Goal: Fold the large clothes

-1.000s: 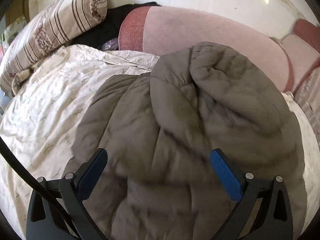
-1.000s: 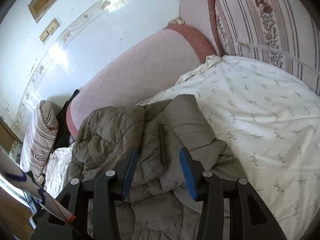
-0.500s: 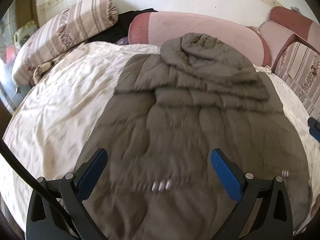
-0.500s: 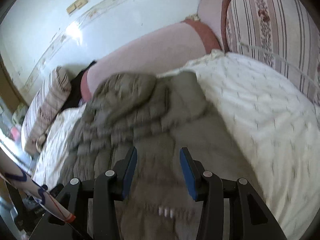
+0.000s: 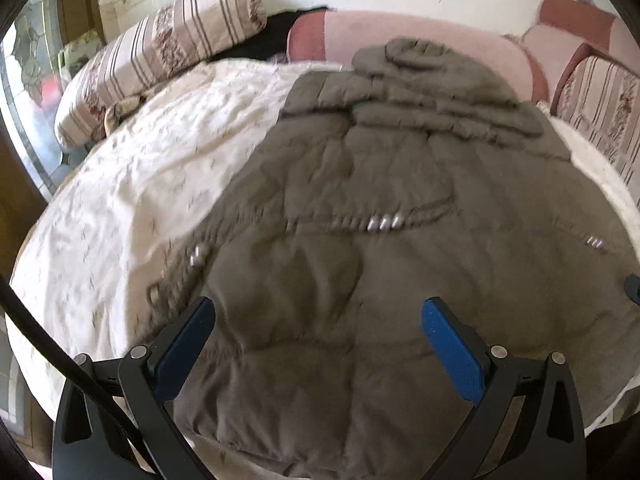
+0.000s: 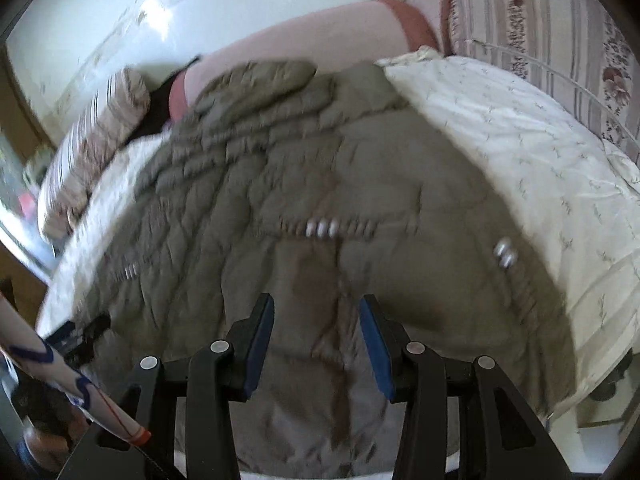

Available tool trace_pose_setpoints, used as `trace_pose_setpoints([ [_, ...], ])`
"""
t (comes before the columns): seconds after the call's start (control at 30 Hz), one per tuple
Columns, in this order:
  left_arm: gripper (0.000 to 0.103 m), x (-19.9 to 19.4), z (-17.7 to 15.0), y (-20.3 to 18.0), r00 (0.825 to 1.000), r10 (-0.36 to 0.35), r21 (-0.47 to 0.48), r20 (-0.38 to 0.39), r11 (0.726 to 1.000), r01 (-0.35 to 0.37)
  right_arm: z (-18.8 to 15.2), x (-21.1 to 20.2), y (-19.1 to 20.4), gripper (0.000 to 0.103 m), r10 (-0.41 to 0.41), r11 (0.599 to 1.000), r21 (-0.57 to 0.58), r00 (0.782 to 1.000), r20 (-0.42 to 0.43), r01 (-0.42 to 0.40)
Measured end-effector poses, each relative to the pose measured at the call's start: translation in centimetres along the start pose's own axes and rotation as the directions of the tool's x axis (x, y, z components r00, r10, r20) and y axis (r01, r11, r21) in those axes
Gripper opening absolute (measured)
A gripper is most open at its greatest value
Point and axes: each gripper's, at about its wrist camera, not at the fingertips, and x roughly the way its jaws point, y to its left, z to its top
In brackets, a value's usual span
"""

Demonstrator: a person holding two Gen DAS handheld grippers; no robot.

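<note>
- Left edge of the left wrist view: striped bolster upper left, pale floral bedspread below it. Serves as the folding surface.
- Centre of the same view: grey-brown quilted jacket spread flat on the bedspread, hood bunched at upper centre against the pink headboard. Laid out this way probably to expose hem and sides for folding.
- Lower part: left gripper above the near hem, jaws wide apart, nothing between them.
- Right wrist view, lower centre: right gripper over the jacket, jaws apart with a narrower gap, holding nothing. Bedspread at right.
- Versus 1.0 s ago: jacket then filled the views, bunched; now seen whole with snap buttons visible. Both cameras pulled back toward the hem. Jaw gaps unchanged.
- Strong motion blur in both views.
</note>
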Motion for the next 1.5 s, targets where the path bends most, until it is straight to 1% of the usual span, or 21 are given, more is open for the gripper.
trace_pose_setpoints([
  [0.03,0.103,0.7,-0.2,0.1,1.000,0.009,-0.001,-0.025,1.000,-0.009,-0.5,0.4,0.3,0.049,-0.009,1.000,-0.017,1.000,-0.014,0.009],
  [0.07,0.103,1.1,-0.4,0.2,0.999,0.001,-0.009,-0.044,1.000,-0.001,-1.2,1.0,0.8,0.051,-0.030,0.999,-0.045,0.999,-0.026,0.029],
  [0.1,0.103,1.4,-0.4,0.3,0.999,-0.006,-0.014,-0.051,1.000,0.005,-1.5,1.2,1.1,0.051,-0.049,0.996,-0.070,0.999,-0.019,0.048],
  [0.17,0.103,1.6,-0.7,0.1,0.999,0.001,0.006,-0.048,1.000,-0.001,-2.2,1.4,1.9,0.055,-0.090,0.987,-0.134,0.996,0.009,0.091],
  [0.23,0.103,1.5,-0.9,-0.1,0.999,0.006,0.023,-0.034,1.000,-0.005,-2.4,1.4,2.0,0.057,-0.100,0.984,-0.148,0.995,0.023,0.102],
  [0.43,0.103,1.1,-1.8,-0.1,1.000,0.003,0.061,0.003,0.998,-0.004,-2.6,1.5,1.6,0.060,-0.081,0.985,-0.146,0.996,0.045,0.087],
  [0.63,0.103,0.9,-2.5,-0.1,0.999,0.009,0.065,0.036,0.998,-0.011,-3.6,1.5,1.8,0.062,-0.079,0.977,-0.190,0.991,0.112,0.099],
  [0.77,0.103,0.8,-2.7,-0.3,0.998,0.015,0.075,0.060,0.997,-0.019,-4.3,1.3,1.6,0.062,-0.061,0.973,-0.209,0.985,0.159,0.094],
  [0.97,0.103,0.8,-3.0,-0.2,0.996,0.002,0.088,0.089,0.996,-0.010,-4.8,1.1,1.5,0.063,-0.049,0.971,-0.222,0.980,0.194,0.093],
  [1.1,0.103,0.8,-3.0,-0.2,0.995,-0.001,0.093,0.099,0.996,-0.008,-5.1,0.9,1.5,0.065,-0.053,0.969,-0.225,0.977,0.204,0.100],
  [1.2,0.103,0.8,-3.0,-0.2,0.995,0.000,0.096,0.103,0.995,-0.010,-5.1,0.7,1.3,0.068,-0.049,0.969,-0.226,0.978,0.201,0.096],
  [1.27,0.103,0.8,-3.0,-0.2,0.995,-0.001,0.096,0.104,0.995,-0.009,-4.9,0.4,1.1,0.075,-0.045,0.969,-0.233,0.981,0.188,0.089],
  [1.3,0.103,0.8,-3.1,-0.2,0.995,-0.001,0.096,0.104,0.995,-0.009,-4.9,0.3,1.0,0.077,-0.044,0.969,-0.232,0.982,0.183,0.087],
  [1.4,0.103,0.8,-3.0,-0.2,0.994,-0.002,0.097,0.105,0.995,-0.008,-4.6,-0.5,0.3,0.077,-0.020,0.975,-0.216,0.987,0.157,0.054],
  [1.5,0.103,0.8,-3.1,-0.3,0.995,-0.001,0.096,0.104,0.995,-0.010,-4.1,-1.8,-0.9,0.077,-0.016,0.984,-0.172,0.982,0.189,0.049],
])
